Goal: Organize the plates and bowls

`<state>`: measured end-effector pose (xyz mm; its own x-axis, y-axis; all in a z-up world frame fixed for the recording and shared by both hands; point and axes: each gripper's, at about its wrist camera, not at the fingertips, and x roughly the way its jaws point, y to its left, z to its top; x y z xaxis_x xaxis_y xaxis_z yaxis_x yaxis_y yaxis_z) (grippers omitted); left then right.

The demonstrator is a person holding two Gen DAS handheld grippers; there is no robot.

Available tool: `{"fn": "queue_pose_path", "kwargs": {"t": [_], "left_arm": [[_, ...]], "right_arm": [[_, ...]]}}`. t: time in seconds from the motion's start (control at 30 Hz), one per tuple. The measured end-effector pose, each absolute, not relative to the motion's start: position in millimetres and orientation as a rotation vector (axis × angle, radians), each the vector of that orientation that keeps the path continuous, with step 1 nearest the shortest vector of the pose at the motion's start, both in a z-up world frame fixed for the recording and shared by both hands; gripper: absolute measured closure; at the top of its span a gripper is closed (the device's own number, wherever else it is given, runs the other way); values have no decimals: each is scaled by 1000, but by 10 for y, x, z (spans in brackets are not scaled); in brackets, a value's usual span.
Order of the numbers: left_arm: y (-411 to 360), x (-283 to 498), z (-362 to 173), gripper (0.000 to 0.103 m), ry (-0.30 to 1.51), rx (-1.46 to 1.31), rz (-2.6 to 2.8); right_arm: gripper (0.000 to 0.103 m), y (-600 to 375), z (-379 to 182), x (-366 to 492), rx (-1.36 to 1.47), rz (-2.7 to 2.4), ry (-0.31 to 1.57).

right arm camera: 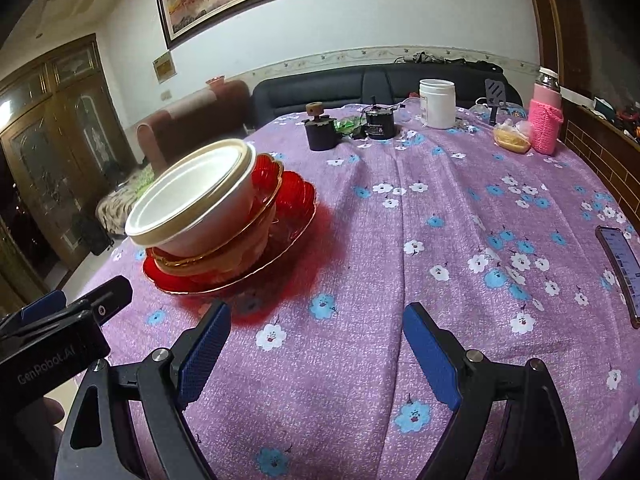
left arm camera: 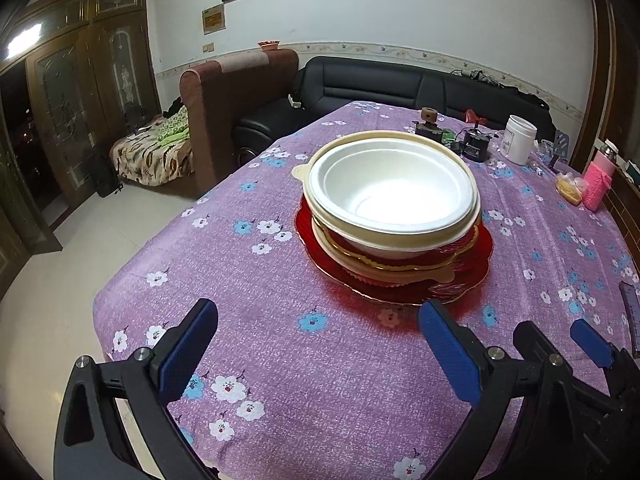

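While both blue-padded grippers, left (left arm camera: 318, 322) and right (right arm camera: 316, 326), gape empty, the white foam bowl (left arm camera: 390, 190) faces upward atop stacked red plates (left arm camera: 396, 284), nothing blocking it.

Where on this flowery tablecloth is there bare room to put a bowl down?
Bare cloth lies between the stacked dishes and the phone, and along the near edge under both open grippers, left gripper and right gripper. The far end is crowded: white jar, black pots, pink bottle.

The black body of the left tongs (right arm camera: 60, 316), seen from the right wrist view, carries the pale lettering "GenRobot.AI".
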<state>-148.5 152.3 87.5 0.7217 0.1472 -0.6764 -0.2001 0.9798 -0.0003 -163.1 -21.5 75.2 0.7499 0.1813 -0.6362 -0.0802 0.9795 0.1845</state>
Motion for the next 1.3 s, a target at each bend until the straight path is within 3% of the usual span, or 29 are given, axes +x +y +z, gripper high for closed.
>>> {"fn": "queue_pose_path", "kwargs": {"t": [0.7,0.97,1.3], "left_arm": [[1665,-1581,869,2,722,-109,182],[1728,-1904,1215,0,519,-123,239],[1668,-1778,1496,0,517,-67,137]], "right_arm": [[12,46,712,-1678,78,174,723],[12,92,749,-1708,62,181,711],[12,-1,868,-1703,74,199,684]]}}
